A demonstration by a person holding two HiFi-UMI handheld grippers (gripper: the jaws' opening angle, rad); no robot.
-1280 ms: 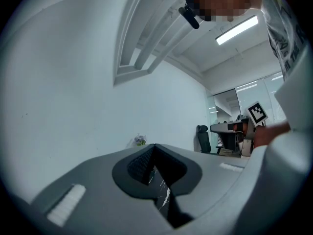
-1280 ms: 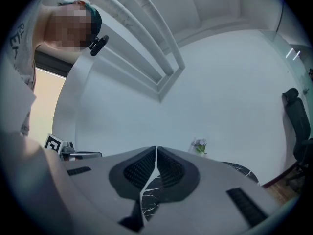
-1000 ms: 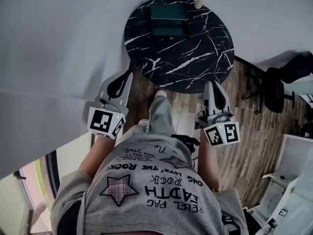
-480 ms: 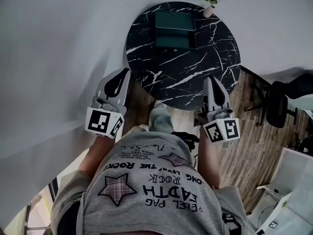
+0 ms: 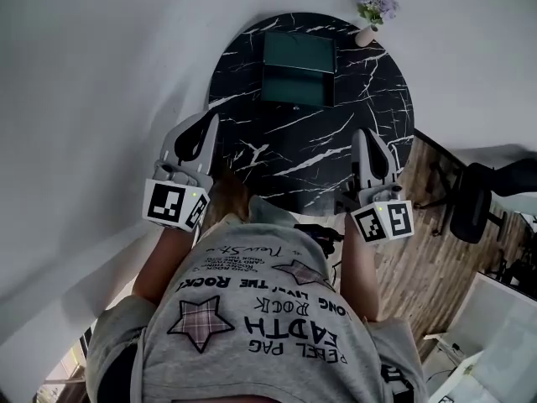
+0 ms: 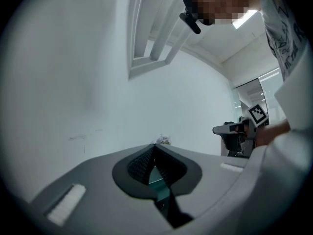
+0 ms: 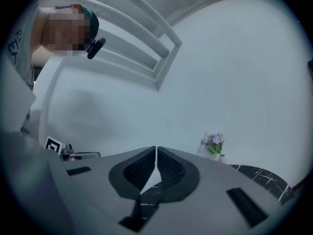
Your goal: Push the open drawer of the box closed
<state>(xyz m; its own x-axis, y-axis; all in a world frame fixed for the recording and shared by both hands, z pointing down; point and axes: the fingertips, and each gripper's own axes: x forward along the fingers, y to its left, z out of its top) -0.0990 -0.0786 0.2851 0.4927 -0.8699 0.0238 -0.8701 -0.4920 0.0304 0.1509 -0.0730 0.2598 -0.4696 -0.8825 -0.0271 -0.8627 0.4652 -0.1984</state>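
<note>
A dark green box (image 5: 299, 51) sits at the far side of the round black marble table (image 5: 336, 133). Its drawer (image 5: 293, 86) stands pulled out toward me. In the head view my left gripper (image 5: 210, 121) hovers over the table's near left edge, well short of the drawer, jaws shut and empty. My right gripper (image 5: 367, 134) hangs over the near right part of the table, also shut and empty. In the left gripper view (image 6: 154, 147) a sliver of green shows through the gap behind the closed pads. The right gripper view (image 7: 156, 149) shows closed pads and marble beyond.
A small vase of purple flowers (image 5: 370, 13) stands at the table's far right edge, close to the white wall. A black chair (image 5: 470, 200) is on the wooden floor to the right. White walls enclose the left and far sides.
The table has come closer and lower in the head view as I stepped up to it. Both grippers have moved from over the floor to over the table's near edge, still shut.
</note>
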